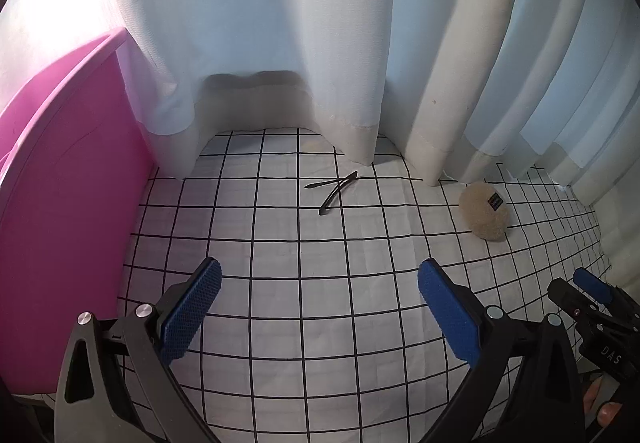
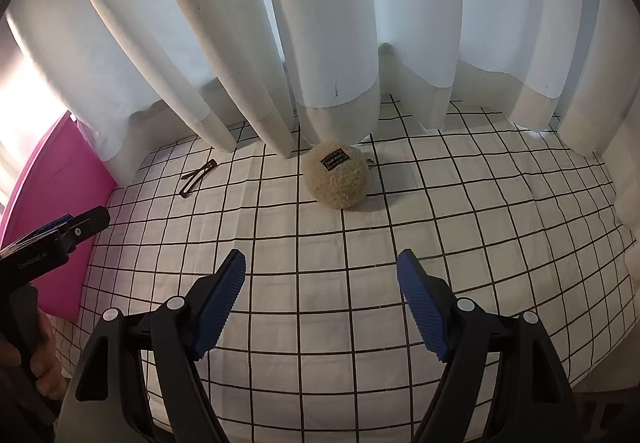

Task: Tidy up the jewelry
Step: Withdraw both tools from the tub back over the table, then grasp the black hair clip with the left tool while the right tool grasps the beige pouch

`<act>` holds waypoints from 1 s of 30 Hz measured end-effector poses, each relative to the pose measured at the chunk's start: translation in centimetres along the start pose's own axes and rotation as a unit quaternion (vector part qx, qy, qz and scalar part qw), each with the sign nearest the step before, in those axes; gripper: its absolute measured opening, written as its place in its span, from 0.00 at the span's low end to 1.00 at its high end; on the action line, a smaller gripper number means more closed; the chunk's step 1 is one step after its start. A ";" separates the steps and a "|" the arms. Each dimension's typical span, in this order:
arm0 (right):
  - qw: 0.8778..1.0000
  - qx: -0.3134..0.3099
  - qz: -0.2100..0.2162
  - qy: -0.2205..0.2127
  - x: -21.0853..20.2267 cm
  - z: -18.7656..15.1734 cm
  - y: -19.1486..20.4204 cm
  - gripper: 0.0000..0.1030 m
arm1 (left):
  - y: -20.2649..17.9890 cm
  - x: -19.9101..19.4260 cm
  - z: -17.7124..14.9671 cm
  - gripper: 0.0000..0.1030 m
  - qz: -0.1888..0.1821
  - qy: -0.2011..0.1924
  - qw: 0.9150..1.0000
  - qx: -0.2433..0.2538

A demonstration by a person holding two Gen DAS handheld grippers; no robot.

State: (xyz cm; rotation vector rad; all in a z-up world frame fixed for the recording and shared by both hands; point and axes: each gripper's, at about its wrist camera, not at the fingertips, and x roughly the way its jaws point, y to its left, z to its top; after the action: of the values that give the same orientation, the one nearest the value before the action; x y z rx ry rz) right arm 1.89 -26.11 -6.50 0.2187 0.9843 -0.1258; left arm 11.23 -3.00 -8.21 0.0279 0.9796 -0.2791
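Observation:
Two thin dark hair clips (image 1: pixel 334 190) lie crossed on the white checked cloth near the curtain; they also show in the right wrist view (image 2: pixel 197 179) at far left. A fluffy beige pom-pom charm (image 1: pixel 484 211) with a small black label lies to their right; in the right wrist view (image 2: pixel 337 175) it sits straight ahead by the curtain hem. My left gripper (image 1: pixel 320 309) is open and empty, short of the clips. My right gripper (image 2: pixel 322 301) is open and empty, short of the pom-pom. A pink box (image 1: pixel 60 203) stands at left.
White curtains (image 1: pixel 320 43) hang along the back and right, their hems resting on the cloth. The pink box's wall (image 2: pixel 52 203) bounds the left side. The right gripper shows at the lower right of the left wrist view (image 1: pixel 592 291).

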 end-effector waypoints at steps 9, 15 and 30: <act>1.000 0.013 0.003 0.007 5.5 1.9 -1.0 0.72 | -0.5 6.7 1.7 0.94 0.014 0.021 1.000 -0.012; 1.000 0.012 -0.008 0.016 8.8 3.1 -1.5 0.72 | -1.0 9.6 2.1 0.94 0.022 0.027 0.999 0.002; 0.999 -0.014 -0.018 0.034 13.8 5.0 -1.1 0.72 | -0.8 12.9 3.8 0.94 0.022 0.033 0.999 0.002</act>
State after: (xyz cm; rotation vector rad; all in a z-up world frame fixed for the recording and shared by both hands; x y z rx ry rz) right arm 13.28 -28.43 -15.47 0.1800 1.0570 -0.1386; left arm 20.92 -7.22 -16.56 0.0627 1.0434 -0.2411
